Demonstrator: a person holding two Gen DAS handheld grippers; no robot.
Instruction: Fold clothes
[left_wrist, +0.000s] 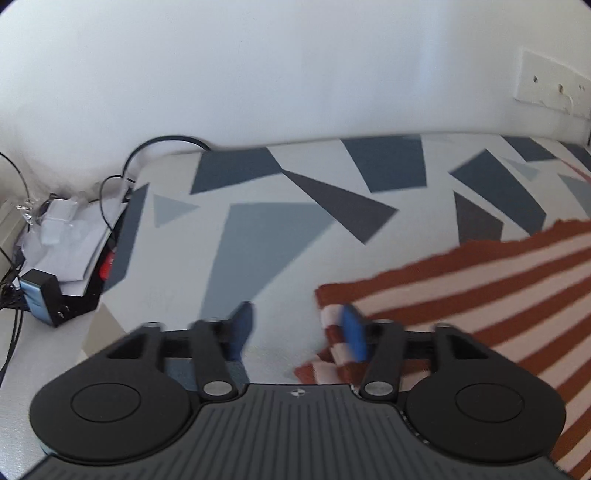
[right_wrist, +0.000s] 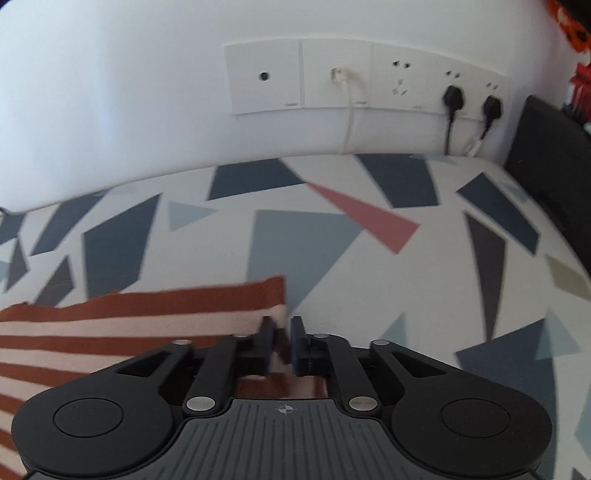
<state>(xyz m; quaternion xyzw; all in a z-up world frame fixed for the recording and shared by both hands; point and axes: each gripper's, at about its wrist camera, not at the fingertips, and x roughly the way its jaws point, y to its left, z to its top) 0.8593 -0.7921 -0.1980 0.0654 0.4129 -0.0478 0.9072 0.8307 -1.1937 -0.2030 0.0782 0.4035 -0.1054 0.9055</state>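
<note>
Garment (left_wrist: 498, 295): rust-brown & pale pink stripes, even bands. Table cover (left_wrist: 280, 229): off-white ground w/ scattered angular shapes, navy, slate blue, charcoal, lt grey-blue; one pink wedge, a few beige. Wall (right_wrist: 110, 92): plain white; socket plates (right_wrist: 332, 77) white, 2 plugs (right_wrist: 453, 96) black. Left gripper (left_wrist: 295, 332) & right gripper (right_wrist: 282, 343): black bodies, blue pads.

The left gripper (left_wrist: 297, 330) points downward, jaws well apart. The right gripper (right_wrist: 282, 341) angles down too, jaws narrowly parted.
</note>
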